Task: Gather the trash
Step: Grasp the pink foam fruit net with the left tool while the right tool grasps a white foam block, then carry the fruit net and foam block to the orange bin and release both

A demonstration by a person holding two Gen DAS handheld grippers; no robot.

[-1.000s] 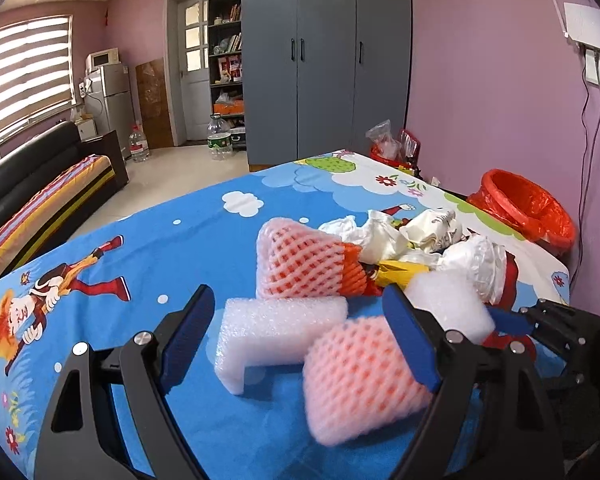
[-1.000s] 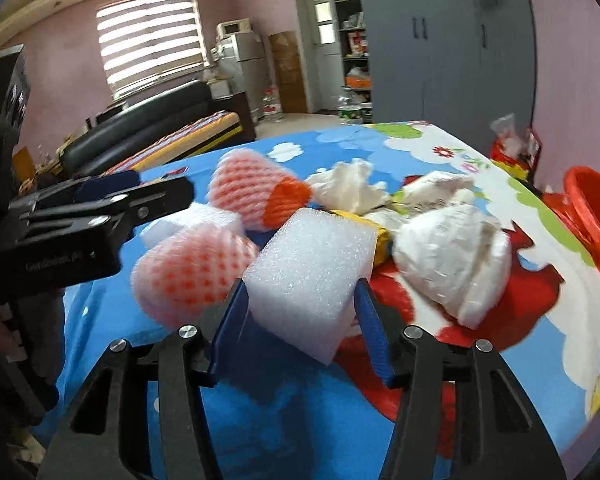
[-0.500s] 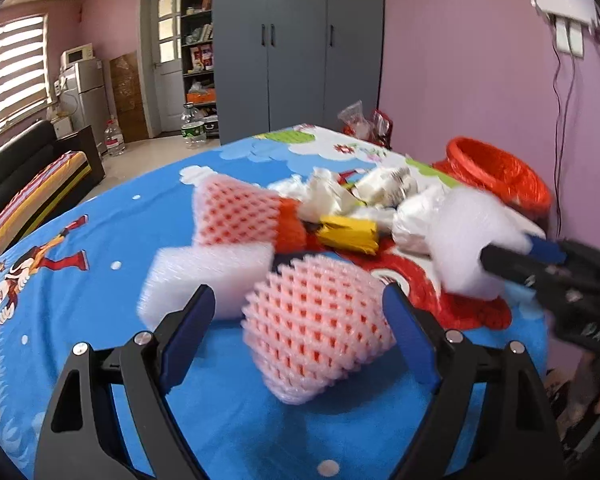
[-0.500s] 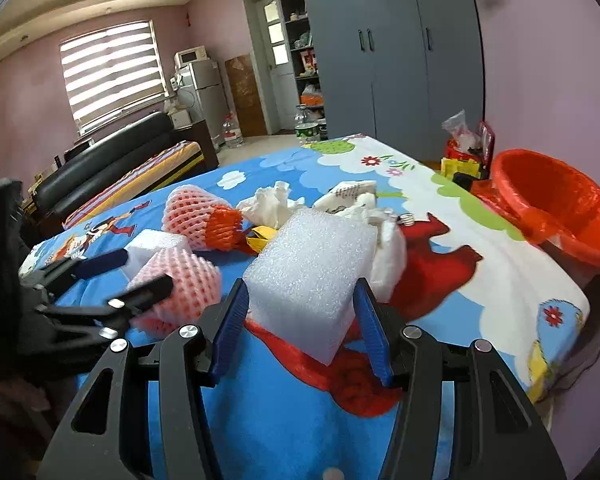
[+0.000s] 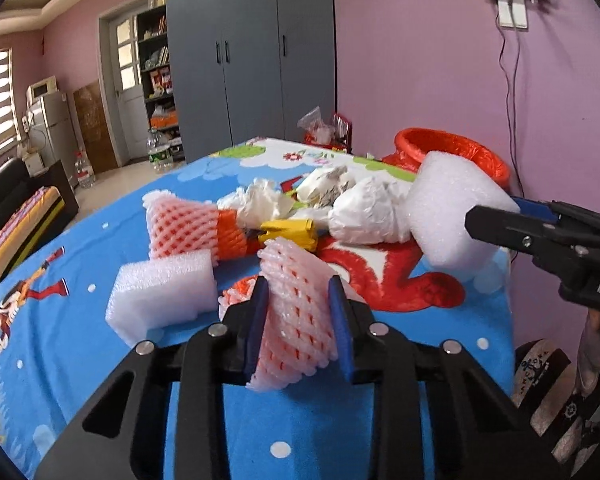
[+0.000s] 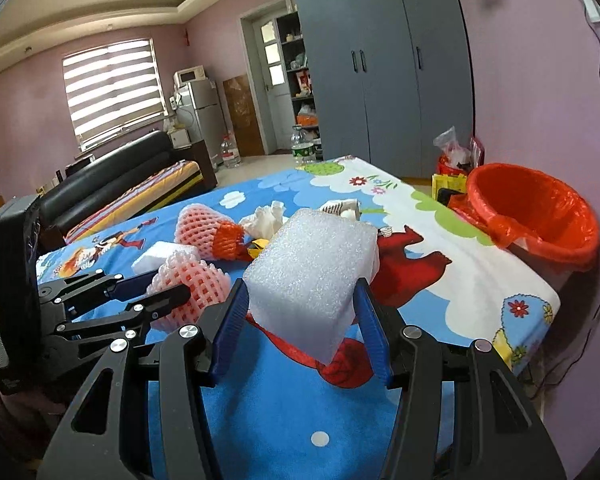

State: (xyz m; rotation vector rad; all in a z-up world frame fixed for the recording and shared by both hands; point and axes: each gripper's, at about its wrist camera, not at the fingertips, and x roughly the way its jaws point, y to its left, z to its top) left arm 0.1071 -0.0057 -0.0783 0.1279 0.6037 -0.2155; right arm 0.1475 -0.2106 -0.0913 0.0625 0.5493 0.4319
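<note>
**Both grippers hold packing trash above the table**

The left gripper (image 5: 298, 320) has its jaws pressed in on a pink foam fruit net (image 5: 296, 316), squeezed narrow between the blue pads. The right gripper (image 6: 300, 328) clamps a white foam block (image 6: 314, 276), jaws part-way open around it. On the cartoon-print tablecloth (image 5: 80, 264) lie another white foam piece (image 5: 164, 292), a second fruit net (image 5: 192, 228), a yellow wrapper (image 5: 290, 232) and crumpled tissues (image 5: 364, 212). A red-lined trash bin (image 6: 540, 216) stands beside the table's far edge.

A lived-in home room.
Ahead of the tongs: tall grey wardrobe (image 6: 380, 68), silver fridge (image 6: 202, 114), black leather sofa (image 6: 112, 184), cartoon-print blue tablecloth (image 6: 440, 276).
</note>
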